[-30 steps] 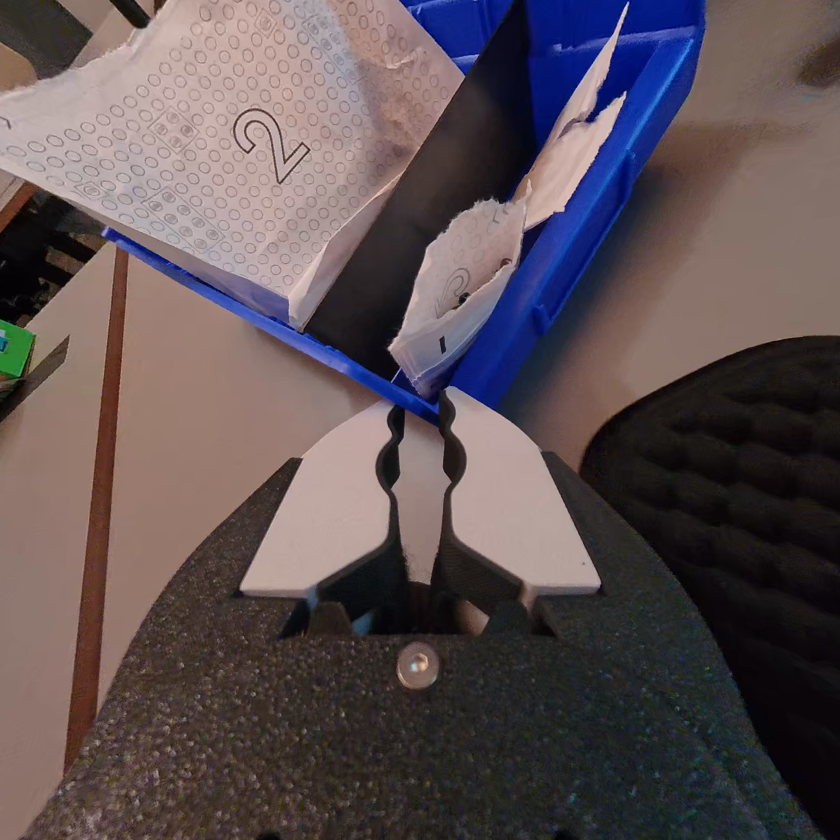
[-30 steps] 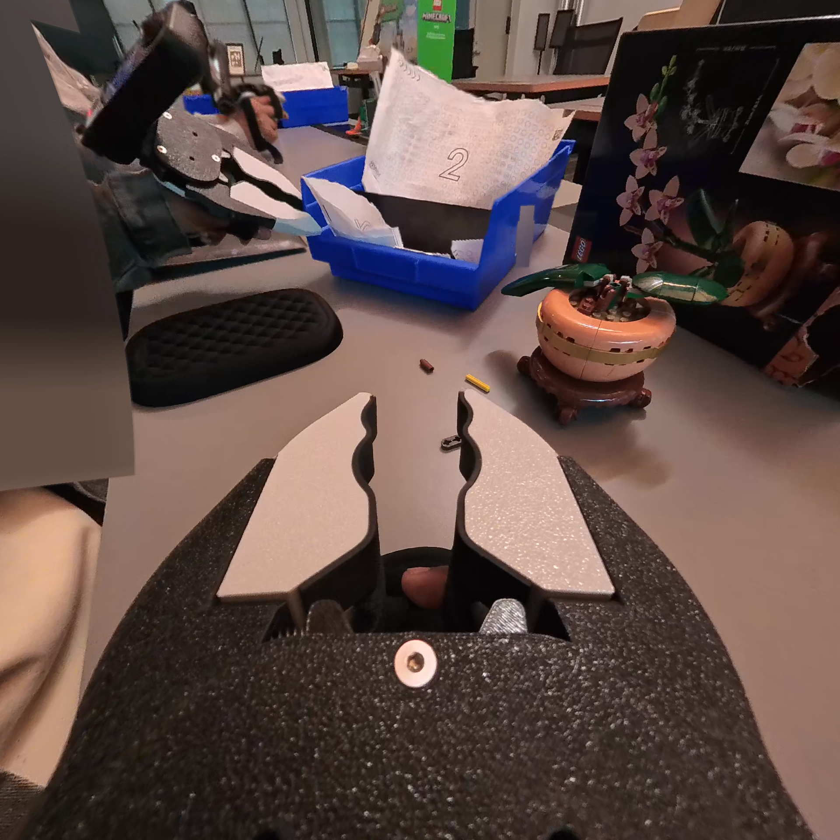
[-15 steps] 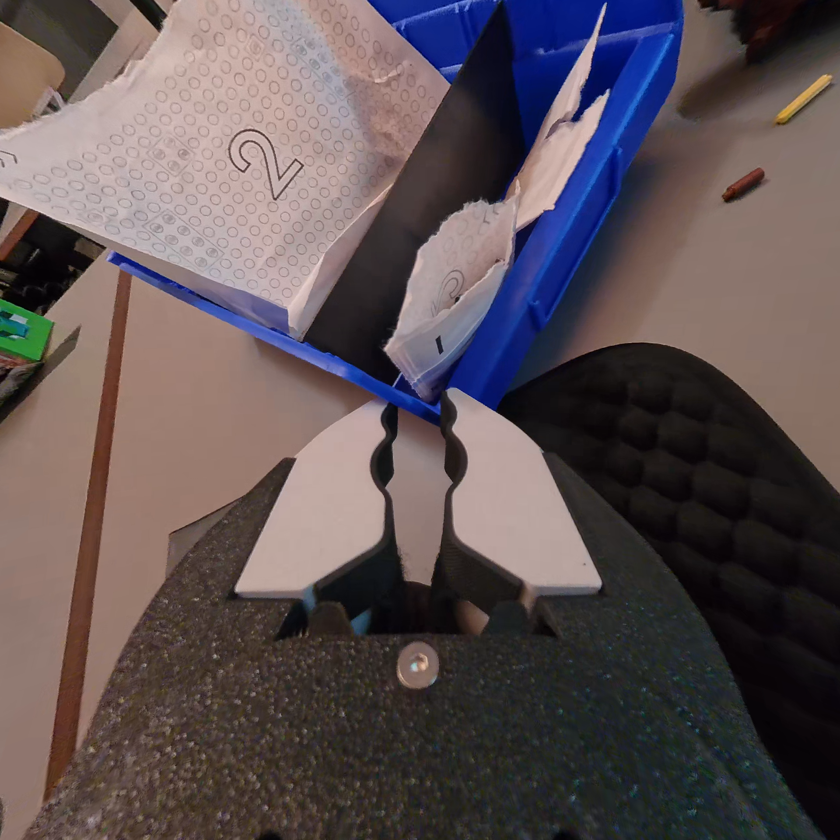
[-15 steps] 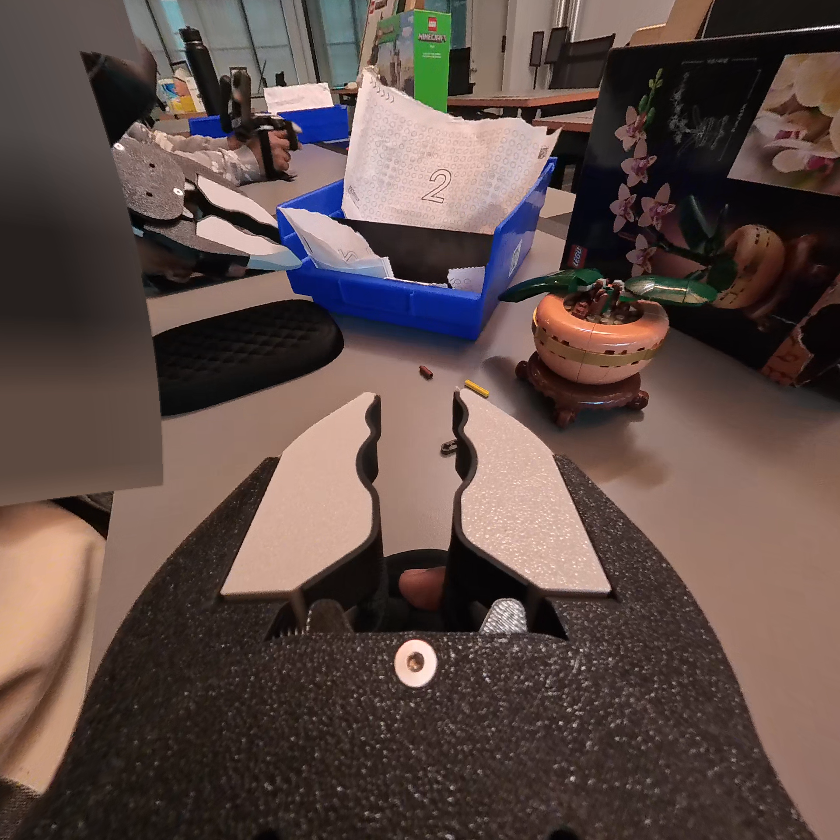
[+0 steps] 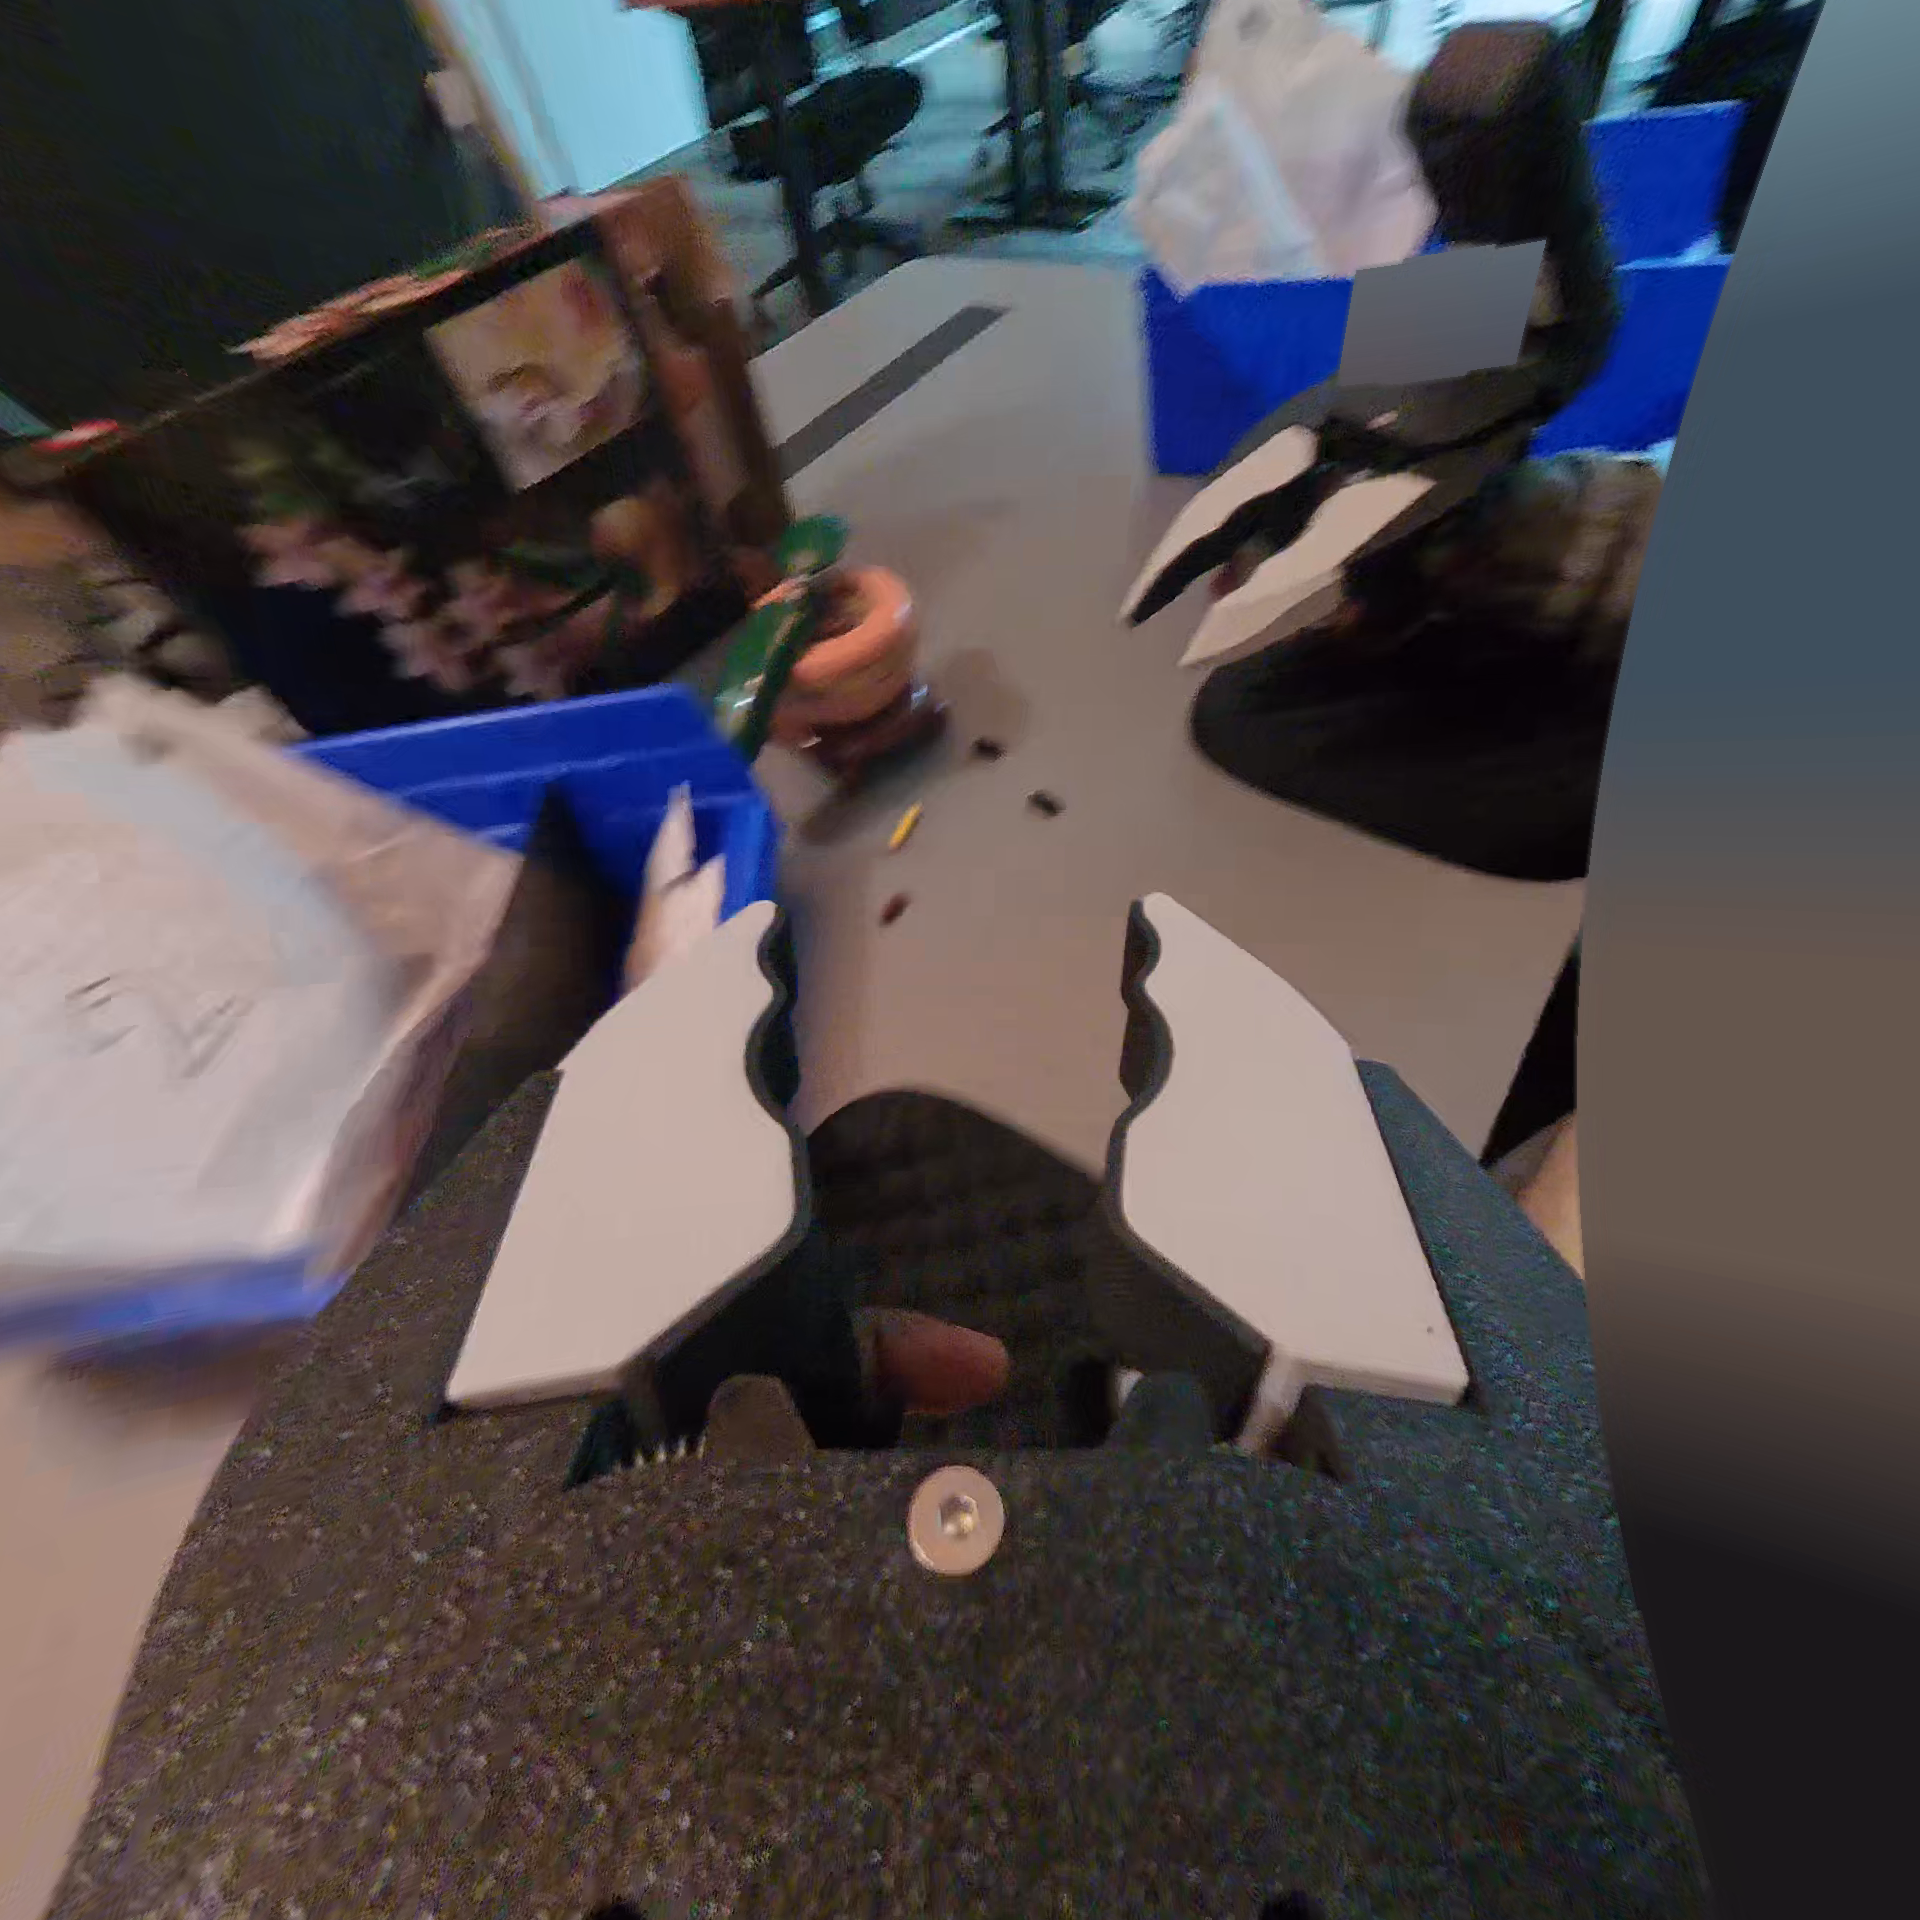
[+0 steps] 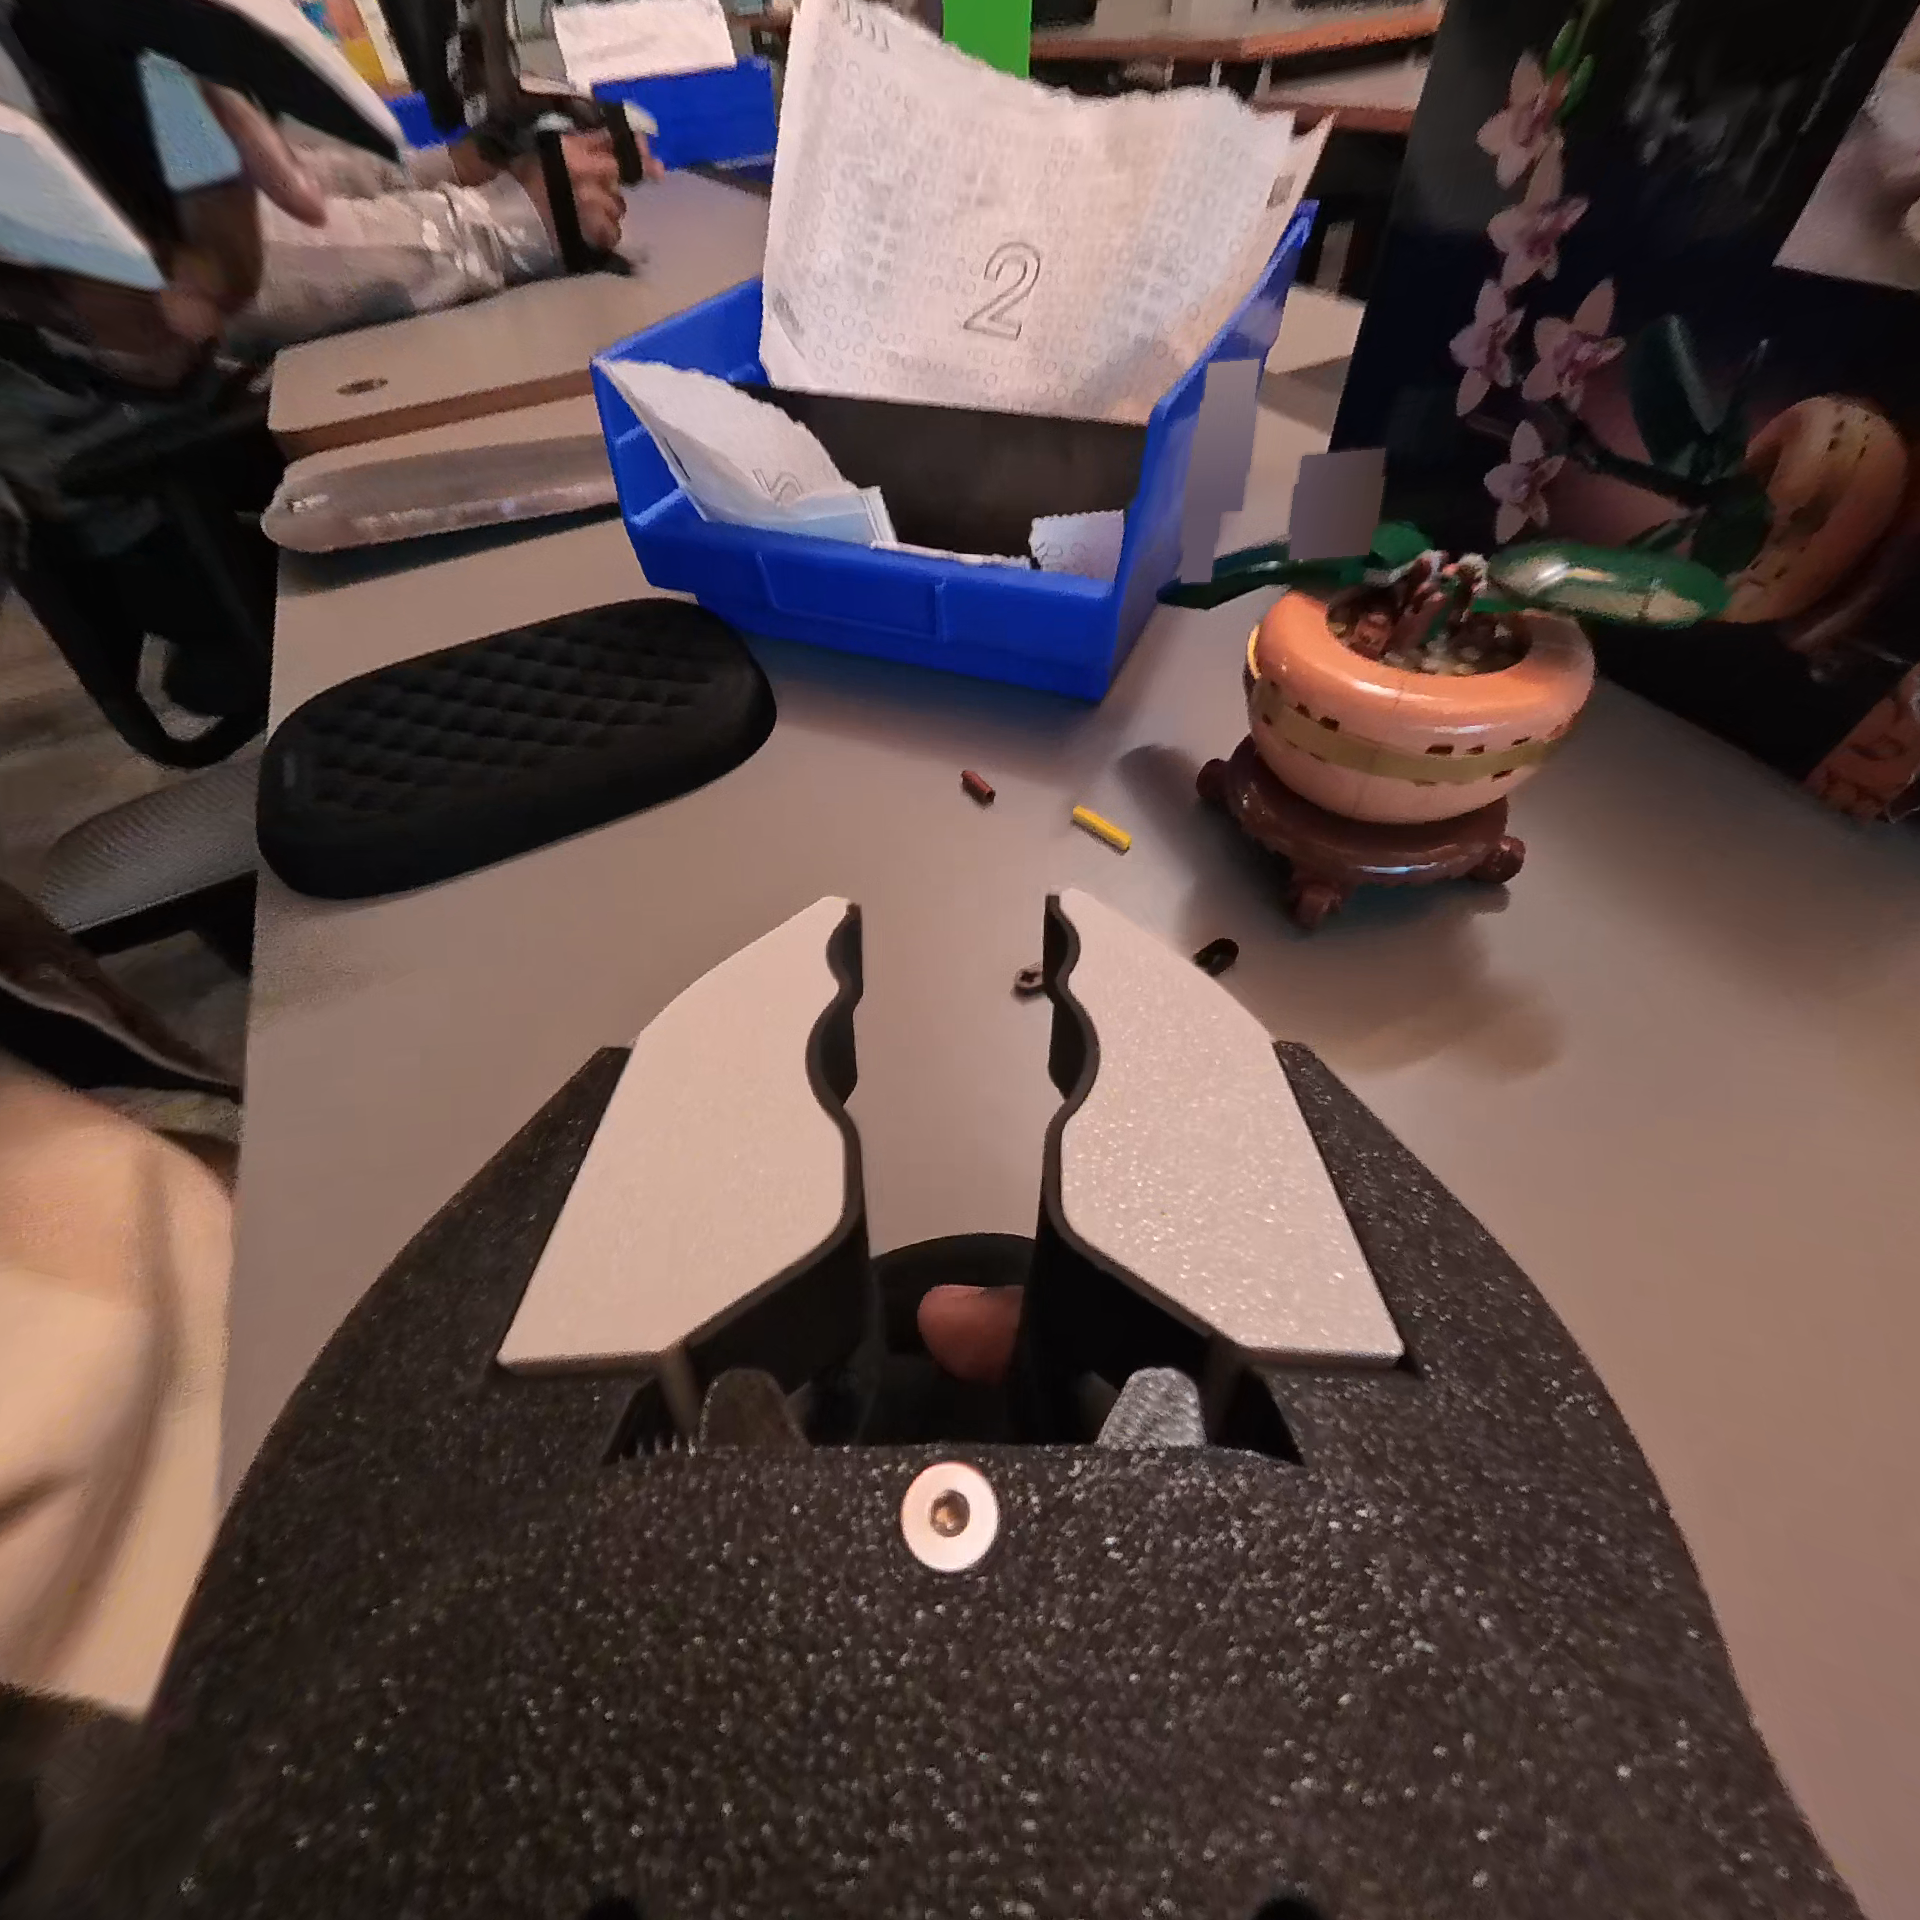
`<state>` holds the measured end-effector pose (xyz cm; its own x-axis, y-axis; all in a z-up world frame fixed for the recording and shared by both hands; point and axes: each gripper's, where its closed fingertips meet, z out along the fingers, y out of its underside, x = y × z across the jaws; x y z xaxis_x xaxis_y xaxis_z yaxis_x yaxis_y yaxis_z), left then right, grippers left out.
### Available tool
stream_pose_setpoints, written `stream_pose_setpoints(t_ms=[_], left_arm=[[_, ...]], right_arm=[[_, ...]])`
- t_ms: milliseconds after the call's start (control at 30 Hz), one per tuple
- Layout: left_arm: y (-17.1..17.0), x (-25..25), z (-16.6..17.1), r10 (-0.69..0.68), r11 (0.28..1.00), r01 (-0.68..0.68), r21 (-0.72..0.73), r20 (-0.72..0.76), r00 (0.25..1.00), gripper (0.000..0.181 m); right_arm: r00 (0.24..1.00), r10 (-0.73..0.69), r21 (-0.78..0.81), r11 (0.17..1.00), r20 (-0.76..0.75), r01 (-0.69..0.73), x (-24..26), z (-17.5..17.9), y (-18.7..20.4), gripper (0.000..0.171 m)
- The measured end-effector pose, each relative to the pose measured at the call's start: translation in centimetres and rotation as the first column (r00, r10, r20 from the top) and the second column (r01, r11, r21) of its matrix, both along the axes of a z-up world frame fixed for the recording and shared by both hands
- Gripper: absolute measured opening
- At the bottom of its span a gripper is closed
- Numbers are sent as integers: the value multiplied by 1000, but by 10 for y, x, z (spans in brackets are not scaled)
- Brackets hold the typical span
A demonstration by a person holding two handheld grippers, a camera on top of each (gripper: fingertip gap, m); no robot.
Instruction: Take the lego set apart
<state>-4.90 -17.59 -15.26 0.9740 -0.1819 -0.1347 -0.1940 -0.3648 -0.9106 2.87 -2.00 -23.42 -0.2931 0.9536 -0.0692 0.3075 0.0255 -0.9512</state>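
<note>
Left gripper [image 5: 956,914] hovers beside blue bin [image 5: 582,748], jaws wide apart, empty. Right gripper [image 6: 951,909] low over table [image 6: 1558,1143], jaws apart, empty. Lego orchid pot [image 6: 1418,707] ahead-right, bare table between.

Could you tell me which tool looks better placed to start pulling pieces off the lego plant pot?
Probably the right tool: open and empty, with the lego plant pot just ahead. The left tool, also open, sits farther back beside the blue bin.

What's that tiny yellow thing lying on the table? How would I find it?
Start at the blue bin, then look to the peach lego flowerpot on its brown stand. The yellow stick piece lies on the grey table between them, the only bright one among small dark brown bits.
</note>
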Motion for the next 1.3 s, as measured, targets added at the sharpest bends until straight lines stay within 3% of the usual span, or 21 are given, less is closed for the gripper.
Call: stream_pose_setpoints(t_ms=[100, 200, 300, 433, 600, 933, 1133, 1300], left_arm=[[32, 20, -35, -62, 996, 66, -64, 71, 996, 58], [50, 10, -76, 26, 990, -22, -136, 23, 999, 53], [56, -7, -102, 89, 974, -105, -200, -92, 992, 53], [56, -5, -119, 58, 967, -61, -246, -16, 998, 53], [53, -5, -138, 51, 953, -68, -295, -66, 997, 52], [54, -12, -139, 93, 952, -81, -294, 30, 995, 46], [53, -9, -138, 75, 957, -63, -283, 33, 997, 49], [50, -9, -117, 87, 989, -92, -116, -45, 995, 50]], right_arm=[[975, 42, -18, 999, 217, -39, 0, -10, -7, 35], [896, 98, 30, 992, 432, -122, 1, -25, -15, 44], [820, 162, 108, 959, 549, -262, -9, -44, -15, 60], [794, 249, 148, 909, 555, -389, -39, -52, -1, 48], [710, 266, 177, 858, 652, -483, -44, -71, 6, 35], [715, 240, 244, 829, 657, -503, -46, -80, 4, 15], [726, 239, 266, 820, 645, -506, -46, -79, 4, 15], [754, 286, 287, 799, 591, -528, -58, -61, -13, 15]])
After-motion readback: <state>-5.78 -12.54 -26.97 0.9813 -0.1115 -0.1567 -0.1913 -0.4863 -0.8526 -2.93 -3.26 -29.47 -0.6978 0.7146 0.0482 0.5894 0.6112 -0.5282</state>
